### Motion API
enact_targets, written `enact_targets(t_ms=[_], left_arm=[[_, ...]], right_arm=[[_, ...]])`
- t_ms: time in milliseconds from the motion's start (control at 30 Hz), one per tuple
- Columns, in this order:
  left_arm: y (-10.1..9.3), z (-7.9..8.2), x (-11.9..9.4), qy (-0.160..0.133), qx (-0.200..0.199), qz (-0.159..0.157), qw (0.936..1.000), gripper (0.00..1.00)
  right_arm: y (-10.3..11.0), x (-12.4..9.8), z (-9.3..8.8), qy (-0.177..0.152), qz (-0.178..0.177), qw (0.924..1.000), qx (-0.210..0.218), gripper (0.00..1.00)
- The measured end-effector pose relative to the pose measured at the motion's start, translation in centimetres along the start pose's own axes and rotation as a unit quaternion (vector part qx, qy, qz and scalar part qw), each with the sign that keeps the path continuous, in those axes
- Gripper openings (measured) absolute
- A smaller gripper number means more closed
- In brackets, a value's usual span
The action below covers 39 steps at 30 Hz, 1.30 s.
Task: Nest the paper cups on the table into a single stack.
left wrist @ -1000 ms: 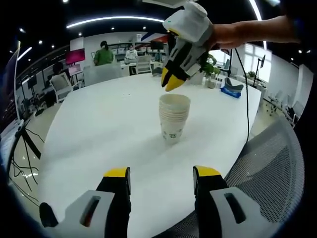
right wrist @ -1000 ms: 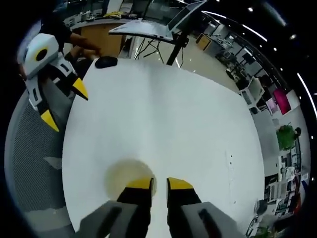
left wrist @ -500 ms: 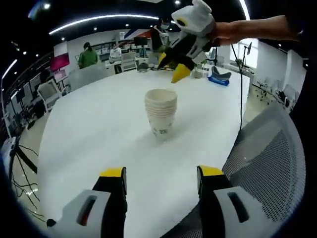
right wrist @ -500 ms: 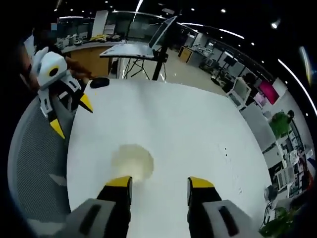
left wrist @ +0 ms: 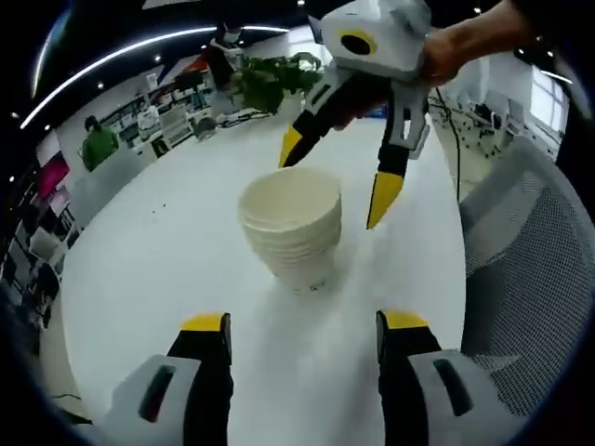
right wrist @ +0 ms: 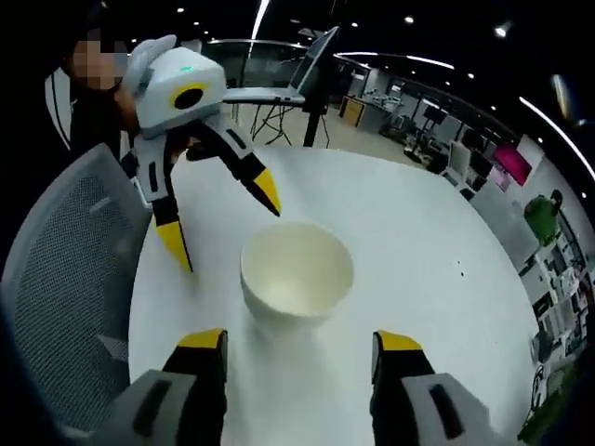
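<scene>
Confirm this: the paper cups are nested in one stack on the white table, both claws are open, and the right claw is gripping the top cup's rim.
Wrong on the grip. In the left gripper view the right claw straddles the cup stack without touching the rim. The cups are nested on the white table, and both claws, including the left claw, are open.

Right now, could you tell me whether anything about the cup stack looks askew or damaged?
Nothing stands out: the paper cup stack stands upright on the white table, rims evenly nested, both hand-held grippers open and apart from it.

Stack of cups: base hidden beneath its own rim, count indeterminable.
</scene>
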State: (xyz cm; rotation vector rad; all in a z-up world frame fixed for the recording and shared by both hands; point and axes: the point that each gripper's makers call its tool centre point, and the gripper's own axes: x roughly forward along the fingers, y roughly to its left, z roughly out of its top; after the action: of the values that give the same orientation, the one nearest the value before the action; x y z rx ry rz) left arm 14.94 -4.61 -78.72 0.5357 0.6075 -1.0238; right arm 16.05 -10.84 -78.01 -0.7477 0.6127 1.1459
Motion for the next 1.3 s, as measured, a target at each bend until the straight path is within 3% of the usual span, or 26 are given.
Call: enact_targets(t_ms=[167, 300, 567, 600, 733, 967, 1300], left_arm=[[0.5, 1.0, 2.1, 0.002, 0.016, -0.014, 0.9998, 0.53], [0.9, 2.0, 2.7, -0.002, 0.028, -0.021, 0.9994, 0.32], [3.6, 3.1, 3.8, 0.008, 0.033, -0.019, 0.9992, 0.32], [3.8, 3.1, 3.8, 0.008, 0.033, -0.019, 0.9992, 0.32], [6.4, 3.9, 4.8, 0.012, 0.032, -0.015, 0.9993, 0.32], [9.0, 4.4, 6.0, 0.014, 0.028, -0.012, 0.9994, 0.33], [8.3, 3.8, 5.9, 0.029, 0.021, -0.020, 0.9992, 0.36]], right_arm=[[-0.2, 1.1, 0.9, -0.010, 0.012, 0.9998, -0.015, 0.51], [-0.3, 1.7, 1.3, -0.022, 0.028, 0.9993, -0.010, 0.37], [-3.4, 2.3, 1.2, -0.021, 0.018, 0.9996, -0.003, 0.37], [-4.5, 2.6, 1.2, -0.022, 0.015, 0.9996, -0.002, 0.37], [-6.9, 3.2, 1.3, -0.024, 0.008, 0.9997, 0.000, 0.37], [-9.1, 3.8, 1.6, -0.026, 0.007, 0.9996, 0.005, 0.37], [-8.6, 4.8, 1.4, -0.023, 0.025, 0.9993, 0.018, 0.38]])
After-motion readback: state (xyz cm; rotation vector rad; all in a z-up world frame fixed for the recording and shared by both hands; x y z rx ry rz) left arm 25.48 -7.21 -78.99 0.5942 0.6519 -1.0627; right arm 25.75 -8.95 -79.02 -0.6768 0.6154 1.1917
